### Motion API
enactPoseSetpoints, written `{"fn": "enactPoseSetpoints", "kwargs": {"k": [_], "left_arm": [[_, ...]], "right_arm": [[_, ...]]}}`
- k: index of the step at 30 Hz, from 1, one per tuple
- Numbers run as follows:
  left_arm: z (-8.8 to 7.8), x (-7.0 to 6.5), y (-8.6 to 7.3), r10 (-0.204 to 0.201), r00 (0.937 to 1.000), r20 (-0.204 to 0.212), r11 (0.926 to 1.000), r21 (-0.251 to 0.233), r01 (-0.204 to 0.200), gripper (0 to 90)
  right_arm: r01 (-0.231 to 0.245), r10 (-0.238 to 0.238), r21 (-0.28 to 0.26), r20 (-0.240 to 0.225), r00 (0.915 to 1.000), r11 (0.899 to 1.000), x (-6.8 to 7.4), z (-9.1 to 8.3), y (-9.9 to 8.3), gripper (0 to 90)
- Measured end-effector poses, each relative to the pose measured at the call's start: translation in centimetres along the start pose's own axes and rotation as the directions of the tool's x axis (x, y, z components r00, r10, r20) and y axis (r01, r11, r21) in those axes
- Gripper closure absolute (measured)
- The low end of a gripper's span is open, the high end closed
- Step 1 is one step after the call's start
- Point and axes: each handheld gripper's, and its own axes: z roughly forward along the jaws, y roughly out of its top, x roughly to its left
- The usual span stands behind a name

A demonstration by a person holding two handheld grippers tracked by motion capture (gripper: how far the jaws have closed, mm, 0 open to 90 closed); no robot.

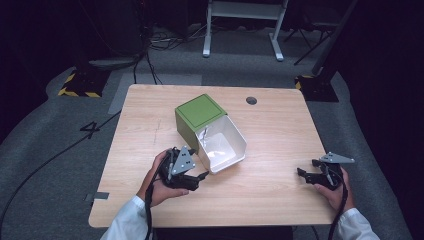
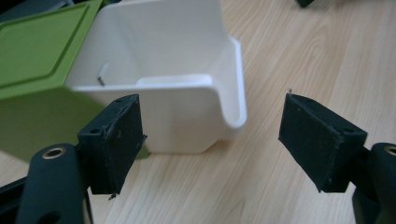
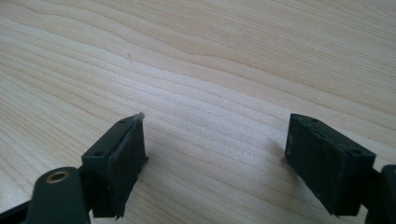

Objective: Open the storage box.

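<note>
High view: left gripper [image 1: 200, 176], jaws wide and empty, is facing white drawer [image 1: 222, 145] of green box [image 1: 197, 114]; right gripper [image 1: 306, 176], jaws wide, is idling on worktop [image 1: 280, 135].

1. The green box [image 1: 199, 117] and the white drawer [image 1: 223, 143] pulled out of it stand together near the middle of the table [image 1: 280, 200]; they are the one obstacle on the wood.
2. The drawer's open top faces up, so its inside can be entered from above; a small metal piece [image 2: 102, 74] sticks out from its back wall.
3. The left gripper [image 1: 202, 176] sits just beside the drawer's near corner with its jaws apart and bare wood between them.
4. The right gripper [image 1: 302, 175] rests well apart from the box, with bare wood between them.
5. A small round hole [image 1: 251, 100] lies near the far edge, behind the box.
</note>
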Motion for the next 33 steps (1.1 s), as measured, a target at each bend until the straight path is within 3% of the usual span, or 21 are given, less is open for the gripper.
{"fn": "enactPoseSetpoints", "kwargs": {"k": [9, 13, 16, 25, 33], "left_arm": [[-0.2, 1.2, -3.2, -0.02, 0.9988, -0.045, 0.9952, 0.095, 0.024, 19.5], [0.0, 1.9, -4.2, -0.037, 0.9977, -0.056, 0.9921, 0.118, 0.044, 18.2], [0.1, 2.2, -4.9, -0.033, 0.9988, -0.035, 0.9911, 0.127, 0.038, 16.6], [0.4, 3.3, -6.5, -0.043, 0.9976, -0.054, 0.9846, 0.167, 0.051, 16.6], [0.1, 4.9, -8.8, -0.109, 0.9906, -0.082, 0.9751, 0.185, 0.123, 17.1]], "right_arm": [[0.0, 0.0, 0.0, 0.001, 1.0, 1.0, 0.0, 0.0, 0.0, 20.3], [0.0, 0.0, 0.0, 0.001, 1.0, 1.0, 0.0, 0.0, 0.0, 20.4], [0.0, 0.0, 0.0, 0.001, 1.0, 1.0, 0.0, 0.0, 0.0, 20.4], [0.0, 0.0, 0.0, 0.0, 1.0, 1.0, 0.0, 0.0, 0.0, 20.4], [0.0, 0.0, 0.0, 0.0, 1.0, 1.0, 0.0, 0.0, 0.0, 20.4]]}}
